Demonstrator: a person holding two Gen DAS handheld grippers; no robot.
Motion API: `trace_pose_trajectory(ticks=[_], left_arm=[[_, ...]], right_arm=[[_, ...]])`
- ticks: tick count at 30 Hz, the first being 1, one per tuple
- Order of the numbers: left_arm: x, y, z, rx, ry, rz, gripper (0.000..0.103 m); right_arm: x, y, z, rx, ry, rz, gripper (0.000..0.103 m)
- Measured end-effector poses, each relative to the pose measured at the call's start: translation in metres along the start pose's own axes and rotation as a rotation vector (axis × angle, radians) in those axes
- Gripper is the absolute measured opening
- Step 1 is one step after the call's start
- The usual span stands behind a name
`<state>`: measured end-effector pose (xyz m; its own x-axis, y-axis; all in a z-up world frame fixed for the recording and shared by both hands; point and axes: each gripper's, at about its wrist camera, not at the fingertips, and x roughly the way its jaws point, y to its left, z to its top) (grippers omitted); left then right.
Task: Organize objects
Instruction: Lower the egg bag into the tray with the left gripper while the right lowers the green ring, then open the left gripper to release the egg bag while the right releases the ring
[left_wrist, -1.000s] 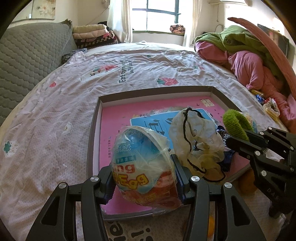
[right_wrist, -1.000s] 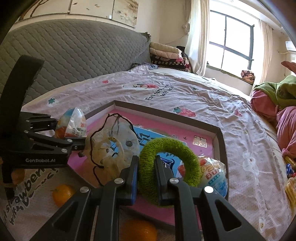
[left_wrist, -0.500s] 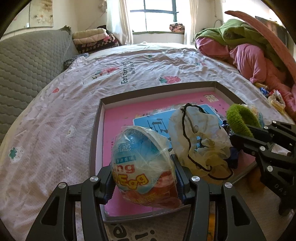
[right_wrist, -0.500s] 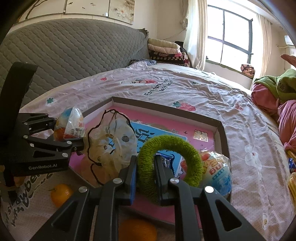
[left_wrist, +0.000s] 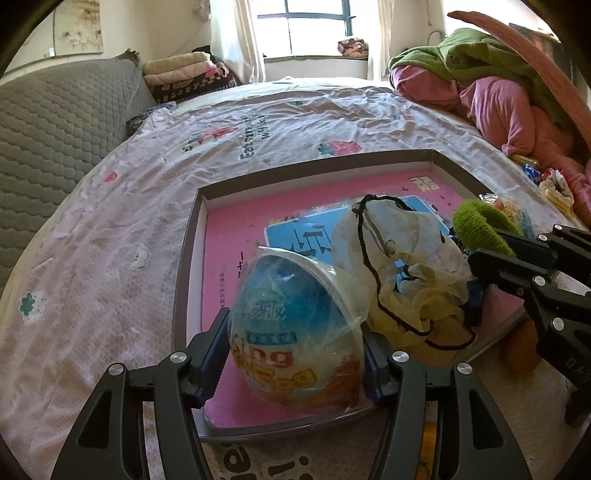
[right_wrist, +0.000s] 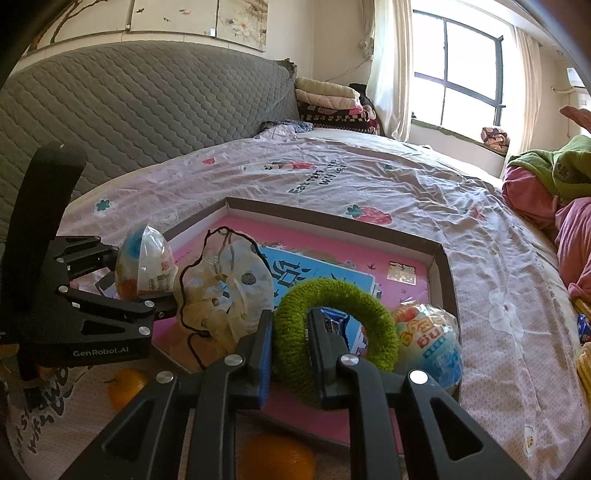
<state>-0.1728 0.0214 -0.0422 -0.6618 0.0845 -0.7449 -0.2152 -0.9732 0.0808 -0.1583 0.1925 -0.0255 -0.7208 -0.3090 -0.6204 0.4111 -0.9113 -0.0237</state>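
**Both hand-held grippers at the pink tray on the bed**

Left hand-held gripper (left_wrist: 295, 363): the wrapped toy egg (left_wrist: 295, 332) sits between its fingers, low over the near left corner of the pink tray (left_wrist: 192, 236). Its jaws have just been opening. The left pad shows a thin gap to the wrapper; whether the right pad touches cannot be told. The egg's base is at the tray floor.

Right hand-held gripper (right_wrist: 290, 332): jaws narrow, clamped on the near side of the green fuzzy ring (right_wrist: 332, 314), which stands upright over the tray's near right part.

Between the two grippers, inside the tray, lies a crumpled clear bag with a black drawstring (left_wrist: 399, 273). A second wrapped egg (right_wrist: 432, 343) rests in the tray's right corner, just beside the ring. Two oranges (right_wrist: 125, 384) lie on the bed sheet (left_wrist: 110, 258) outside the tray's near edge.
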Motion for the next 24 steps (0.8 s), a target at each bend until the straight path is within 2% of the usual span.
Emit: trace_pose_trajectory(ticks=[3,7,24], left_arm=[[0.001,0.003,0.002,-0.021,0.012,-0.012,0.063],[-0.001,0.008,0.004,-0.050,0.019,-0.037,0.063],[-0.006,0.013,0.007,-0.083,0.027,-0.061,0.063]], right_arm=[[0.000,-0.001,0.001,0.005,0.000,0.002,0.019],[-0.001,-0.002,0.000,0.019,-0.003,0.014,0.034],[-0.002,-0.002,0.001,0.027,0.002,0.020,0.035]])
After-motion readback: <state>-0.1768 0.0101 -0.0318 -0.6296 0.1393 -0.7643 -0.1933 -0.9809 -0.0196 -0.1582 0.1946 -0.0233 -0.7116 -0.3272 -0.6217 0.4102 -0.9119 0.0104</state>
